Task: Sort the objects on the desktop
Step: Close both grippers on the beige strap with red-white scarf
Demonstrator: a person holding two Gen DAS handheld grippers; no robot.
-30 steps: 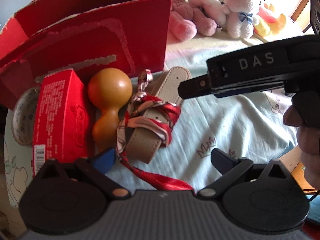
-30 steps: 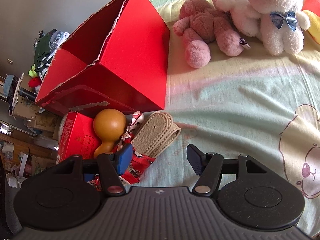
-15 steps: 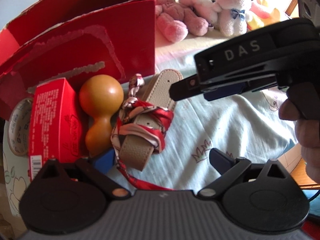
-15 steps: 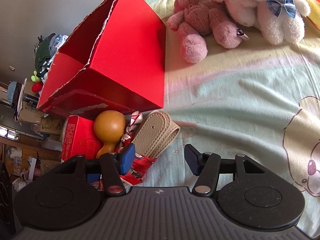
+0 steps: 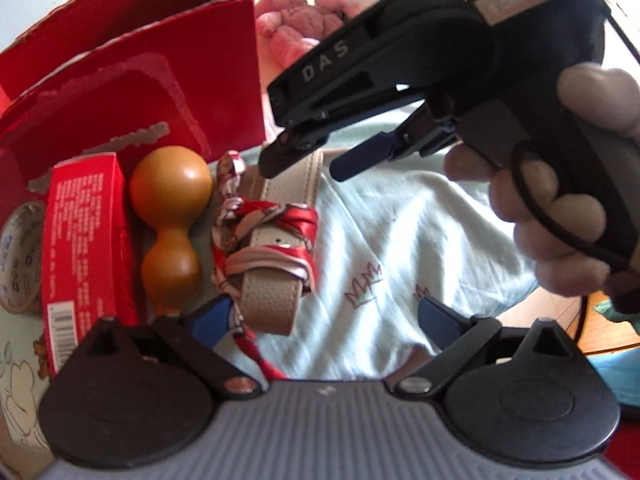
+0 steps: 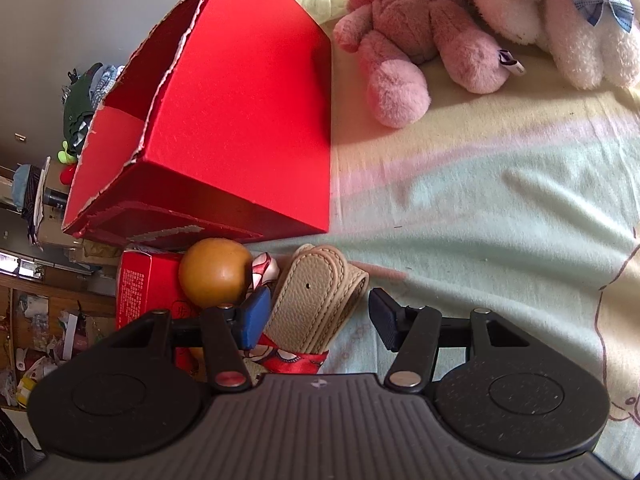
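A beige leather strap (image 5: pixel 276 268) wrapped in a red patterned scarf (image 5: pixel 280 220) lies on the pale bedsheet; it also shows in the right wrist view (image 6: pixel 316 300). Beside it lie an orange gourd-shaped wooden piece (image 5: pixel 170 220) and a small red carton (image 5: pixel 86 248). A big open red cardboard box (image 6: pixel 240 128) stands behind them. My right gripper (image 6: pixel 316 318) is open and straddles the strap's far end; in the left wrist view (image 5: pixel 304 164) it hovers just above it. My left gripper (image 5: pixel 324 316) is open, at the strap's near end.
A roll of tape (image 5: pixel 20 256) lies left of the red carton. Pink and white plush toys (image 6: pixel 420 48) lie on the bed behind the box. The sheet (image 6: pixel 500 240) stretches to the right. A cluttered room drops off at the left edge (image 6: pixel 36 240).
My right gripper has moved forward and down over the strap's far end. The left gripper has edged closer to the strap's near end. Both stay open.
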